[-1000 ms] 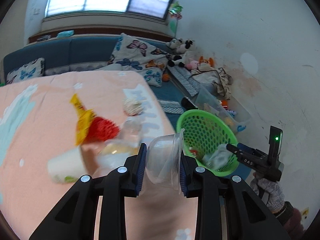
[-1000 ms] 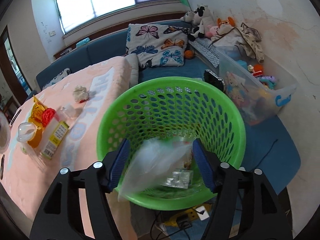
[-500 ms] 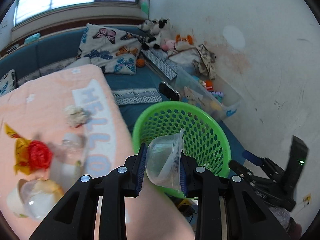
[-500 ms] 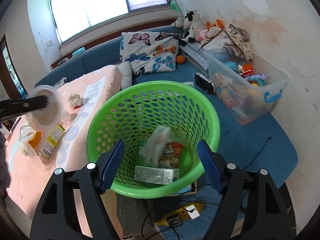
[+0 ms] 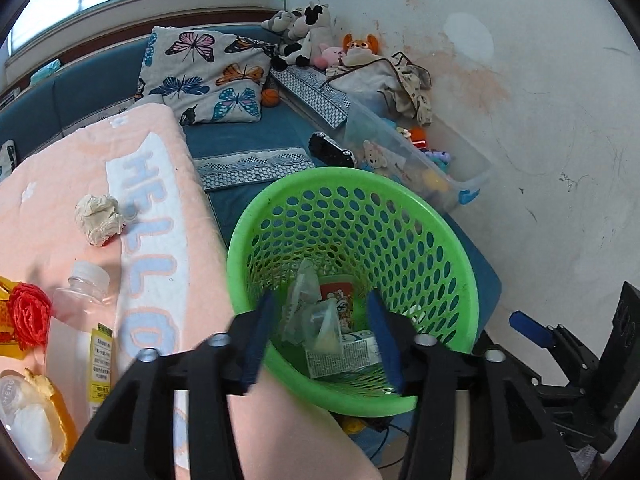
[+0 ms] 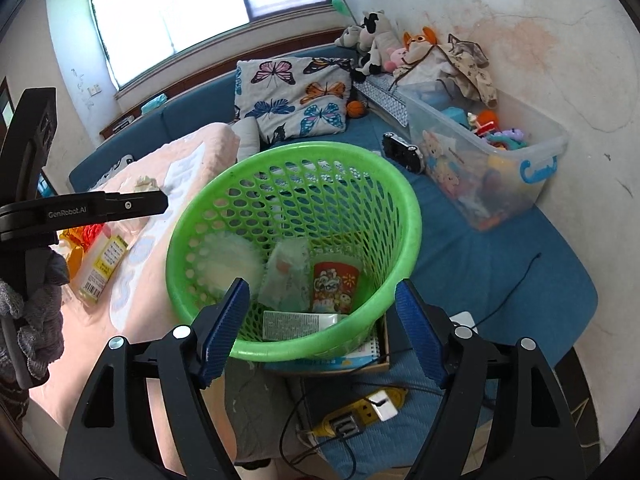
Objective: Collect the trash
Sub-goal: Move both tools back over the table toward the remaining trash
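A green mesh basket (image 5: pixel 400 208) (image 6: pixel 404 216) stands beside the pink table and holds wrappers, a red packet (image 6: pixel 334 286), a carton (image 6: pixel 296 324) and a clear plastic cup (image 5: pixel 320 324) (image 6: pixel 228 258). My left gripper (image 5: pixel 322 340) is open and empty above the basket's near rim. My right gripper (image 6: pixel 322 330) is open and empty over the basket's front edge. On the pink table lie a crumpled paper ball (image 5: pixel 98 218), a clear bottle (image 5: pixel 82 304), a red mesh piece (image 5: pixel 28 314) and a yellow wrapper (image 5: pixel 60 412).
A clear storage box of toys (image 6: pixel 488 152) stands at the right by the wall. A butterfly pillow (image 5: pixel 204 76) and stuffed animals (image 5: pixel 304 36) lie on the blue couch. A yellow power strip (image 6: pixel 360 412) with cables lies on the floor below the basket.
My left gripper moved right from the table to over the basket, opened and let go of the clear cup, which now lies in the basket. My right gripper let go of the plastic bag and opened.
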